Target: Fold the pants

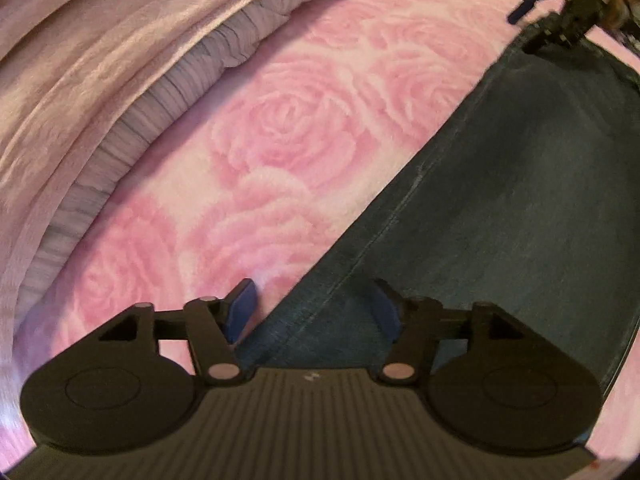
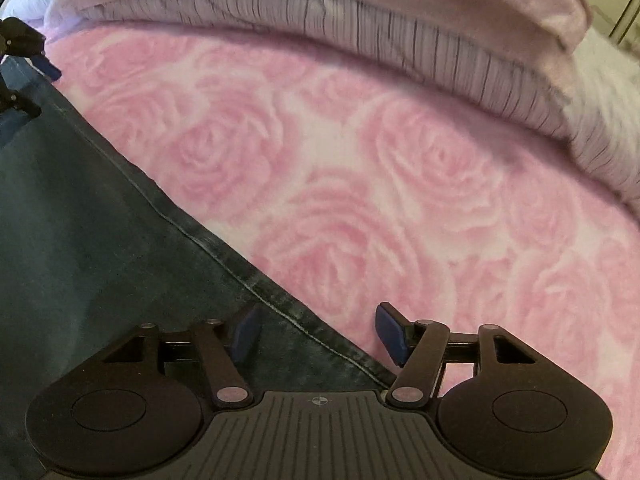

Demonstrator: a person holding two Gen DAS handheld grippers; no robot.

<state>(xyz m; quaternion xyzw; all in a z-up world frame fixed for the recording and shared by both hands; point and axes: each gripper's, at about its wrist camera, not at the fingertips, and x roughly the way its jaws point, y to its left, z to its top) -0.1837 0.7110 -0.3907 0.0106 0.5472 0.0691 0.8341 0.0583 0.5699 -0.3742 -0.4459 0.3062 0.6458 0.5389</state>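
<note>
- Dark blue denim pants (image 1: 500, 208) lie flat on pink rose-print fleece blanket (image 1: 280, 140).
- Our left gripper (image 1: 316, 312) & right gripper (image 2: 318, 332): both spread wide, gripping nothing, each astride a seamed edge.
- We'd pinch both seams evenly.
- Blanket beyond is bare; bunched lilac bedding (image 2: 400, 40) borders the far side.

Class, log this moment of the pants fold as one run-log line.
left tongs: open, straddling jeans edge | right tongs: open, straddling opposite edge | jeans: flat on rose blanket | grasp: not yet closed
</note>
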